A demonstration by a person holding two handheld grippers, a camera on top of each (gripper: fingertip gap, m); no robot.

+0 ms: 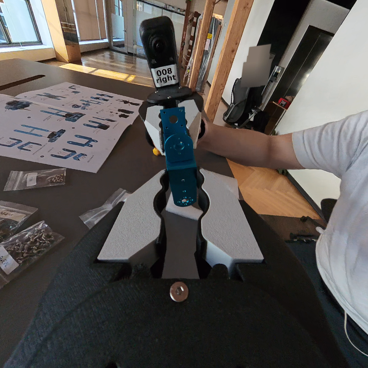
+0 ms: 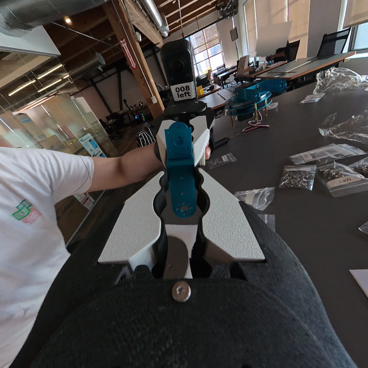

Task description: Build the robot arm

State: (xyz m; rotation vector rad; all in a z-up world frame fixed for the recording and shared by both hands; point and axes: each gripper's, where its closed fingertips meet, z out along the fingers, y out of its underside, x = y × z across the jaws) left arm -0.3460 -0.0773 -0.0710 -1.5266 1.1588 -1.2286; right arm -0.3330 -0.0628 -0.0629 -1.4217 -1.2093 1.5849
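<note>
At frame centre of the left wrist view, the left gripper (image 1: 182,191) is seen narrowed onto one end of a blue metal bracket (image 1: 180,157). The other end is clamped between the white fingers of the right gripper (image 1: 172,125), upper centre. Instruction sheets (image 1: 59,123) and bagged screws (image 1: 29,245) lie at left on the dark table (image 1: 123,169). In the right wrist view, a blue assembly (image 2: 253,97) stands at upper right.

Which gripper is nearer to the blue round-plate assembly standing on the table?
Left. The left gripper is close in front of the blue round-plate assembly; the right gripper is farther, across the blue bracket that both clamp.
</note>
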